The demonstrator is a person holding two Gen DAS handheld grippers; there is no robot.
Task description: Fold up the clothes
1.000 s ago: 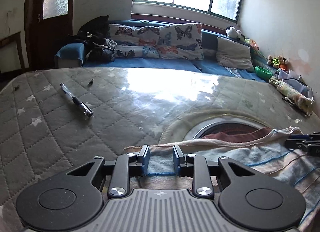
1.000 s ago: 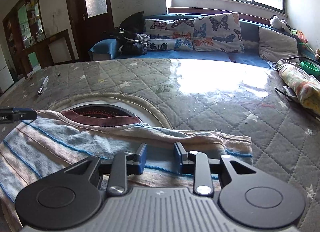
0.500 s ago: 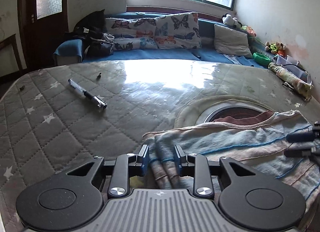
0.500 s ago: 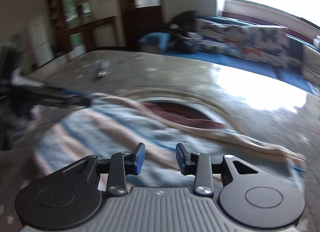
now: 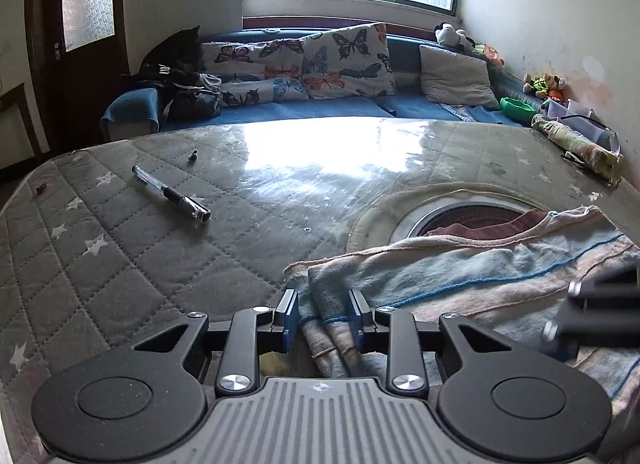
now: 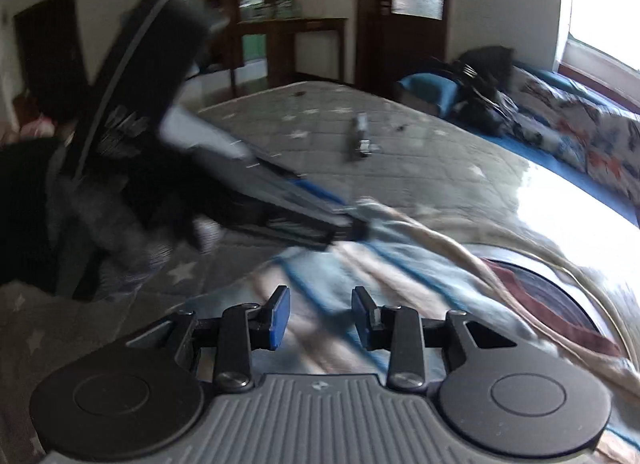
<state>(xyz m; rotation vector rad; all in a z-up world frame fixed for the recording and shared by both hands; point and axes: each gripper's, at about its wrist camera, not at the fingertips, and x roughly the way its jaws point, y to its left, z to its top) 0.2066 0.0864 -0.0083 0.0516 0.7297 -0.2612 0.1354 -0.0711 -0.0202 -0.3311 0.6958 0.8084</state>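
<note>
A pale blue and pink striped garment (image 5: 472, 280) lies on the grey quilted table (image 5: 120, 248), partly over a round opening (image 5: 472, 220) with a maroon cloth inside. My left gripper (image 5: 323, 316) is open, its fingers on either side of the garment's bunched left edge. My right gripper (image 6: 322, 316) is open above the garment (image 6: 360, 264), in a blurred view. The right gripper shows at the right edge of the left wrist view (image 5: 592, 312). The left gripper shows in the right wrist view (image 6: 344, 224) at the garment's far edge.
A black pen (image 5: 172, 194) and small dark bits lie on the table at left. A rolled cloth (image 5: 576, 146) lies at the far right edge. A blue sofa (image 5: 320, 104) with butterfly pillows stands behind the table, under the window.
Both grippers have drawn the garment towards its middle, so its left edge now lies bunched. The right gripper has swung left, its view now blurred and facing the left gripper.
</note>
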